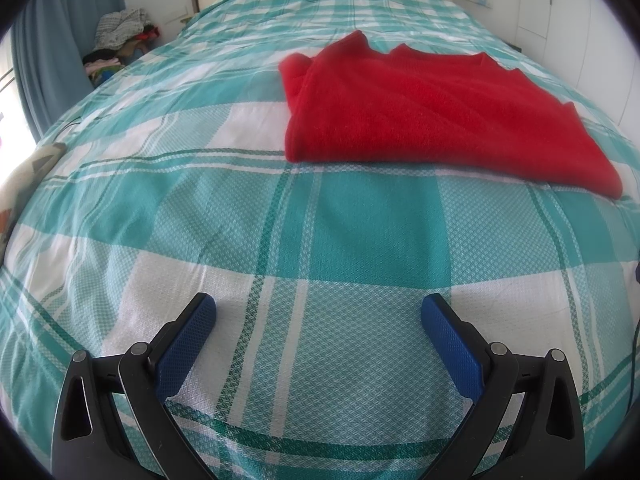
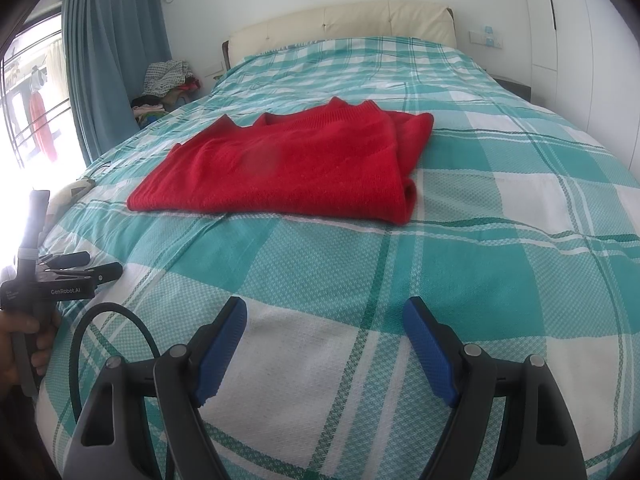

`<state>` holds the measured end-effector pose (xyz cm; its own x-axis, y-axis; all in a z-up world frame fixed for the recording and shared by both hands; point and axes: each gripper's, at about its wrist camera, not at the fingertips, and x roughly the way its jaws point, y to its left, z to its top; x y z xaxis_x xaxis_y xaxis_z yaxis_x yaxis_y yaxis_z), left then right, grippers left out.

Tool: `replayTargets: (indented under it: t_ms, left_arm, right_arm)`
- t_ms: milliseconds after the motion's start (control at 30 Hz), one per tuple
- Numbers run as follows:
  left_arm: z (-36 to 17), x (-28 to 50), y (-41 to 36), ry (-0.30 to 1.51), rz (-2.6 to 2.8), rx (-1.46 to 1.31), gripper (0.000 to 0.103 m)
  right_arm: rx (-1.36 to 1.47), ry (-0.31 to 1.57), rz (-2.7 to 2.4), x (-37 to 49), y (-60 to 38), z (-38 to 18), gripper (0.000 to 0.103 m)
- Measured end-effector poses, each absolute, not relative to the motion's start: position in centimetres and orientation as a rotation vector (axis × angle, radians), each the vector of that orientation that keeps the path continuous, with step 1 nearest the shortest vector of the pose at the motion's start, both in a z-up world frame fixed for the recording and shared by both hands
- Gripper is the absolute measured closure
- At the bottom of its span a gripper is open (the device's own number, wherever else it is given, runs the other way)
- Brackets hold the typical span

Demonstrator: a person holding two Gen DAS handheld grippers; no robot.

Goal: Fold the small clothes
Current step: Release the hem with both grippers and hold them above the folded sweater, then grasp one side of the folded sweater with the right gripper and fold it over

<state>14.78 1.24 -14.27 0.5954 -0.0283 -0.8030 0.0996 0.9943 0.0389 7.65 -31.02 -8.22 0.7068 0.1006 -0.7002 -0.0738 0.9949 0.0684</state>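
Note:
A red knit garment (image 1: 436,112) lies folded flat on the teal-and-white checked bedspread (image 1: 248,208), in the upper right of the left wrist view. It sits centre-left in the right wrist view (image 2: 288,168). My left gripper (image 1: 319,308) is open and empty, low over the bedspread, well short of the garment. My right gripper (image 2: 325,312) is open and empty, also short of the garment. The left gripper also shows from the side at the left edge of the right wrist view (image 2: 100,268).
A pile of clothes (image 2: 166,84) sits beside the bed at the far left. Blue curtains (image 2: 108,60) hang by the window. A cream headboard (image 2: 340,24) stands at the far end. White wardrobe doors (image 2: 576,40) line the right wall. A black cable (image 2: 92,320) loops near my right gripper.

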Motion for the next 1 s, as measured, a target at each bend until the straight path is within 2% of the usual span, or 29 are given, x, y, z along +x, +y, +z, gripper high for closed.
replayTargets:
  t_ms: [600,733,867,1000]
  left_arm:
    - [-14.1,14.9,1.2,0.934,-0.075,0.081,0.0]
    - [-14.2,14.9,1.4,0.946,-0.079,0.069,0.001]
    - [-13.7,15.0,1.9,0.955,-0.1,0.04,0.001]
    - [-12.2,14.8,3.2,0.926,-0.104,-0.017,0.001]
  right_arm:
    - [0.042,0.78,0.097,7.7,-31.1,-8.2,0.023]
    - [0.09,0.761,0.118,8.1,-31.5,-6.6,0.023]
    - [0.085,0.723,0.09,11.8,-33.2,-4.0,0.023]
    - [0.162,0.794,0.038,18.2,-36.4,-4.4,0.023]
